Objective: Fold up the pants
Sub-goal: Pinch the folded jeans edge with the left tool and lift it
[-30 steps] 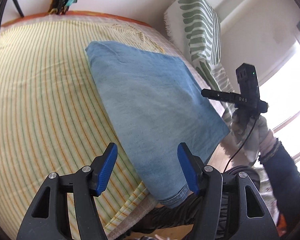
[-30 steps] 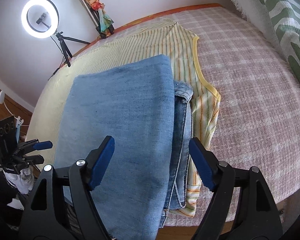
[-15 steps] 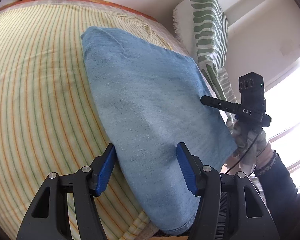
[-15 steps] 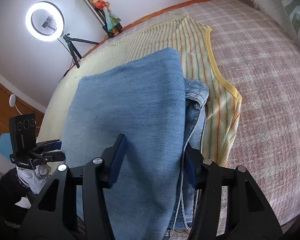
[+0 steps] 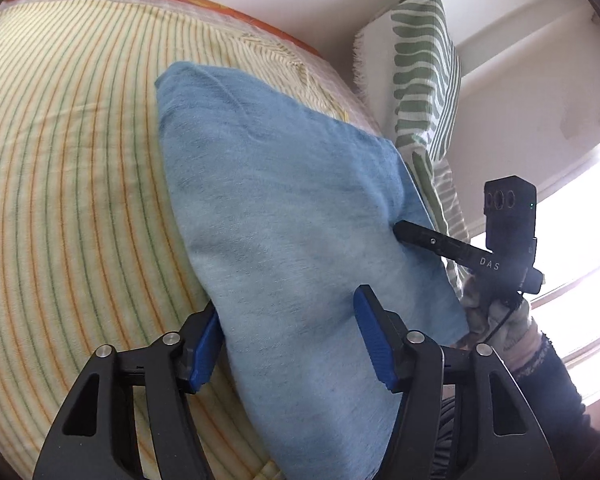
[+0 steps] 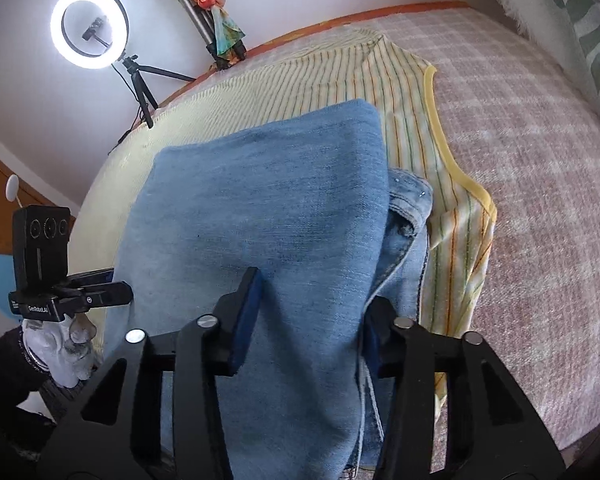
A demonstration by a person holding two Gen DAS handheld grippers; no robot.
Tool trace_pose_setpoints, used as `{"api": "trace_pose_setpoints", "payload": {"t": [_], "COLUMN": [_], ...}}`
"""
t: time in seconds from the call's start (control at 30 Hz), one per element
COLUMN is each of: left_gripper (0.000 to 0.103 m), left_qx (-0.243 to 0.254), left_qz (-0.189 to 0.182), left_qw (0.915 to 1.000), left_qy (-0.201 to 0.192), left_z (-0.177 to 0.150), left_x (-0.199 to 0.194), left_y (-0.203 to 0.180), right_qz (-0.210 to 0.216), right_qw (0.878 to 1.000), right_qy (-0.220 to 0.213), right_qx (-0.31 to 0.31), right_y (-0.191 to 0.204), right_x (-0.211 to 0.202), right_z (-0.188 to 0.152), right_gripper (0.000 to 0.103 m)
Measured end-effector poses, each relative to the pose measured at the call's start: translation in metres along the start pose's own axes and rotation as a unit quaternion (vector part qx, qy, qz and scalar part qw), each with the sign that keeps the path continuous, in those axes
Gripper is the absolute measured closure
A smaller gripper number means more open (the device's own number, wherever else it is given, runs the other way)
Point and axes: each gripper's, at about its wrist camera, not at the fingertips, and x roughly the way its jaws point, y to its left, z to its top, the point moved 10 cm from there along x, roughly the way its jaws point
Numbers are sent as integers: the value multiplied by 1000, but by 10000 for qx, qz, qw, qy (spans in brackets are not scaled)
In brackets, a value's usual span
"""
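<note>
Pants folded on bed; left gripper and right gripper jaws apart, straddling the denim; ring light upper left.

Folded blue denim pants lie flat on the striped sheet.

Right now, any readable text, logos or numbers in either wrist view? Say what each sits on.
"DAS": white letters on the black body of the right gripper, seen from the left wrist view.
"GenRobot.AI": small white print on the black body of the left gripper, right wrist view; tiny, reading uncertain.
The pants show no readable label.
</note>
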Motion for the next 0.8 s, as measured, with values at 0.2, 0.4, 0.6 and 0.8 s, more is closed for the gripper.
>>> {"api": "trace_pose_setpoints", "payload": {"t": [0.2, 0.4, 0.6, 0.8], "left_gripper": [85, 88, 89, 89], "left_qx": [752, 806, 1096, 1306], "left_qz": [63, -51, -195, -350], "left_qw": [9965, 9956, 9918, 9872], "left_qy": [-346, -481, -622, -846], "left_z": [7, 10, 8, 26], "left_x": [-13, -29, -50, -71], "left_y": [-30, -34, -55, -80], "right_qz": [-476, -622, -701, -753], "right_qw": [9980, 9955, 9923, 9880], "right_qy": [-210, -428, -653, -1038], "right_qx": [-370, -567, -784, -864], "right_y": [18, 39, 66, 88], "right_x": [-21, -41, -65, -95], "right_z": [5, 10, 13, 28], "right_gripper": [83, 85, 86, 87]}}
